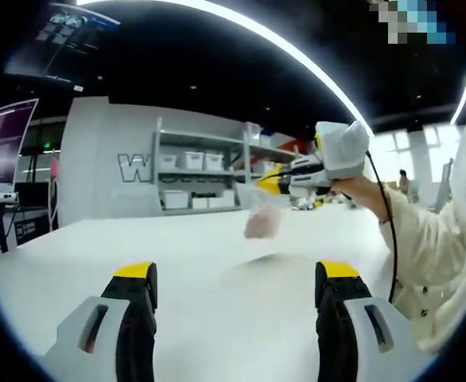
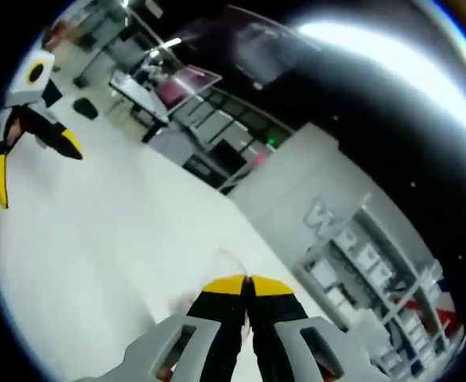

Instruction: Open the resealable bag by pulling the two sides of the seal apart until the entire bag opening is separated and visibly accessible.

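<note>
Above the white counter (image 1: 217, 318), the right gripper (image 1: 274, 184) holds the resealable bag (image 1: 262, 213) aloft, fingers pinched shut on its top edge. The left gripper (image 1: 237, 286) waits below, fingers spread and empty; the seal appears unopened, the pull yet to begin.

left gripper (image 1: 238, 280) jaws wide apart, right gripper (image 2: 246, 283) pinched closed — raised

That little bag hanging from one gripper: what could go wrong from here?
1. The bag hangs above the table from the right gripper alone, pinched at its top edge; a thin hold like that could slip.
2. The left gripper is open and apart from the bag. The bag looks blurred, so it may be swinging, and a grab could miss the seal.
</note>
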The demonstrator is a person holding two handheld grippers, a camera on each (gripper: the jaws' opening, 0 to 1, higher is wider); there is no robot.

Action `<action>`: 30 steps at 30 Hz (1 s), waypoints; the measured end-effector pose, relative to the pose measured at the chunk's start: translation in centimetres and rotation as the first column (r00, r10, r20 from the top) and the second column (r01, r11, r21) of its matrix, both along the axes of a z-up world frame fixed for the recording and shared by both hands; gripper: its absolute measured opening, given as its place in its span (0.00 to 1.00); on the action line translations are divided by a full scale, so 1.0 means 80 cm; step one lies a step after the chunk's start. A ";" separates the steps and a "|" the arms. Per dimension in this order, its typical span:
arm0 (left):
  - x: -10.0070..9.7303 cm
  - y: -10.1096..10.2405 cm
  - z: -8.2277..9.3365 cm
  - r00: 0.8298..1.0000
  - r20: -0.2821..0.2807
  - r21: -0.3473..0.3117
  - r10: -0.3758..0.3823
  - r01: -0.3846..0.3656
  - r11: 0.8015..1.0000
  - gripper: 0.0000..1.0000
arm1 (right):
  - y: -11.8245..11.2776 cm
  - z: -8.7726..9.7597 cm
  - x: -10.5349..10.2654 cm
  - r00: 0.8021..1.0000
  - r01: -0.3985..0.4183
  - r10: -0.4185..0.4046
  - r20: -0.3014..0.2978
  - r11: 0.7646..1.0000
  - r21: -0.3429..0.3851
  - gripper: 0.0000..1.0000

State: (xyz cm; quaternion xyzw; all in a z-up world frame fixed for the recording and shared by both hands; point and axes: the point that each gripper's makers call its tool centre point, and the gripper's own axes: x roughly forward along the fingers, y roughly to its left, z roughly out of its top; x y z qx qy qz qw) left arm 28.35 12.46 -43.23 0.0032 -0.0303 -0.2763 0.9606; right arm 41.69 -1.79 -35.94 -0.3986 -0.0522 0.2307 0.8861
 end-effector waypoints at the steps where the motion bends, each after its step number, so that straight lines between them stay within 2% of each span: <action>1: 0.000 0.000 0.000 1.000 0.000 0.000 0.000 0.000 1.000 0.81 | 0.000 0.000 0.001 1.000 0.001 -0.001 -0.001 1.000 -0.001 0.00; 30: -0.002 0.002 0.002 1.000 -0.003 0.008 0.002 -0.002 1.000 0.80 | 0.001 0.006 0.033 1.000 0.018 -0.018 -0.018 1.000 -0.008 0.00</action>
